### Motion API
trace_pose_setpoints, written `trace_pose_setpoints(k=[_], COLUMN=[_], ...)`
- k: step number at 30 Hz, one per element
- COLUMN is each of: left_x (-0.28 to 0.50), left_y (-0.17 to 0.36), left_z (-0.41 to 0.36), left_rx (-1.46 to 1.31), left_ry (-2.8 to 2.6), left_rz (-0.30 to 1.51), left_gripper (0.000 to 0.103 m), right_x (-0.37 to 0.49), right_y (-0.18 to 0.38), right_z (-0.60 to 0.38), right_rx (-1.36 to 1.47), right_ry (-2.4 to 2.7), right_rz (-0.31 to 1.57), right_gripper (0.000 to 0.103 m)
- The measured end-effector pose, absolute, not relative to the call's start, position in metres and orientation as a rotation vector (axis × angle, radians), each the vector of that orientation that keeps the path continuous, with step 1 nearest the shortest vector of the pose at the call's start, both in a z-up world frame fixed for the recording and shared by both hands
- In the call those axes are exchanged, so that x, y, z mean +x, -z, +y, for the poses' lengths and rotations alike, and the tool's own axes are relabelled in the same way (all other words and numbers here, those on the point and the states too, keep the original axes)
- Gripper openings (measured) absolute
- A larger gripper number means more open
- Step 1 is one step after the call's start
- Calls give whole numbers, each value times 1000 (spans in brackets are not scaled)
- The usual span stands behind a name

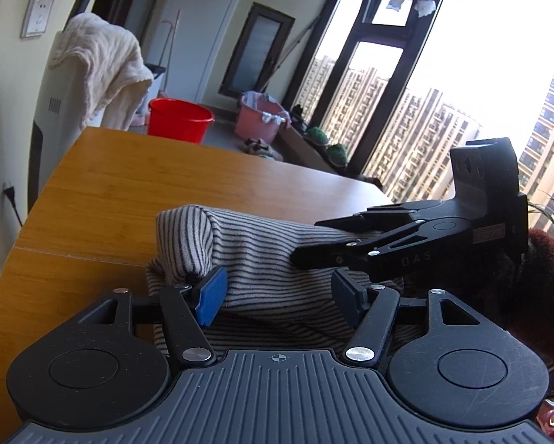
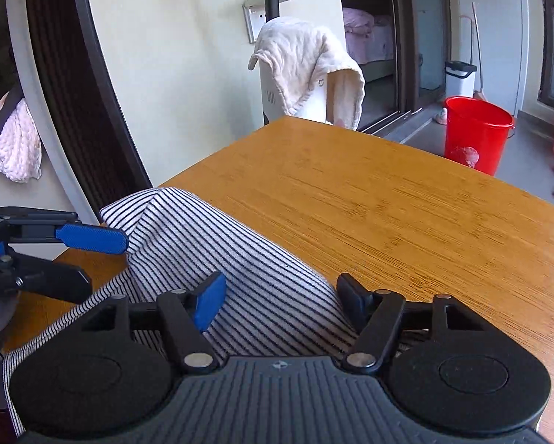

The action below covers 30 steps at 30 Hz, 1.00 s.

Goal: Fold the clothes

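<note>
A grey-and-black striped garment point(image 1: 254, 251) lies bunched on the wooden table point(image 1: 136, 192), with a raised fold at its left end. My left gripper point(image 1: 278, 294) is open, its blue pads either side of the cloth, low over it. My right gripper point(image 2: 282, 298) is open too, straddling the same striped garment point(image 2: 210, 244). The right gripper also shows in the left wrist view point(image 1: 388, 244), reaching in from the right over the cloth. The left gripper shows at the left of the right wrist view point(image 2: 88, 255), its blue pad at the garment's edge.
The wooden table point(image 2: 388, 199) stretches beyond the garment. A white appliance draped with a cream towel point(image 2: 310, 63) stands past the far edge. A red bucket point(image 2: 476, 133) and pink basket point(image 1: 258, 118) sit on the floor. Large windows point(image 1: 425, 111) are on the right.
</note>
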State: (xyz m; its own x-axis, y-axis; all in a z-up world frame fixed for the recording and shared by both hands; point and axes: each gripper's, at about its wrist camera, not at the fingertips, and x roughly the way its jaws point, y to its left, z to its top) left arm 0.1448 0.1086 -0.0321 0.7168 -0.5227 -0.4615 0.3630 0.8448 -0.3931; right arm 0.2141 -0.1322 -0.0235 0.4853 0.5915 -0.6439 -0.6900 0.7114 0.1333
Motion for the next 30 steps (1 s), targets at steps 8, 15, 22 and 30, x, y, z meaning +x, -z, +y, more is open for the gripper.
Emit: trace_pose_setpoints(k=[8,15,22,30], left_x=[138,155,137,131], left_y=[-6,25,46,37], left_z=[146,126,99,103], left_rx=[-384,-324,-137,-114], left_ry=[407,372,341,322], left_rz=[465,605,659,649], left_gripper=[93,77,54,56], right_x=[144,82,91,116], right_y=[6,36,1,27], right_z=[-131,-127,-173,-213], right_rx=[-361,-692,-476,-314], right_ry=[-777,-670,-599,-537], right_rz=[513,336,422,583], right_gripper=[21,22,26,29])
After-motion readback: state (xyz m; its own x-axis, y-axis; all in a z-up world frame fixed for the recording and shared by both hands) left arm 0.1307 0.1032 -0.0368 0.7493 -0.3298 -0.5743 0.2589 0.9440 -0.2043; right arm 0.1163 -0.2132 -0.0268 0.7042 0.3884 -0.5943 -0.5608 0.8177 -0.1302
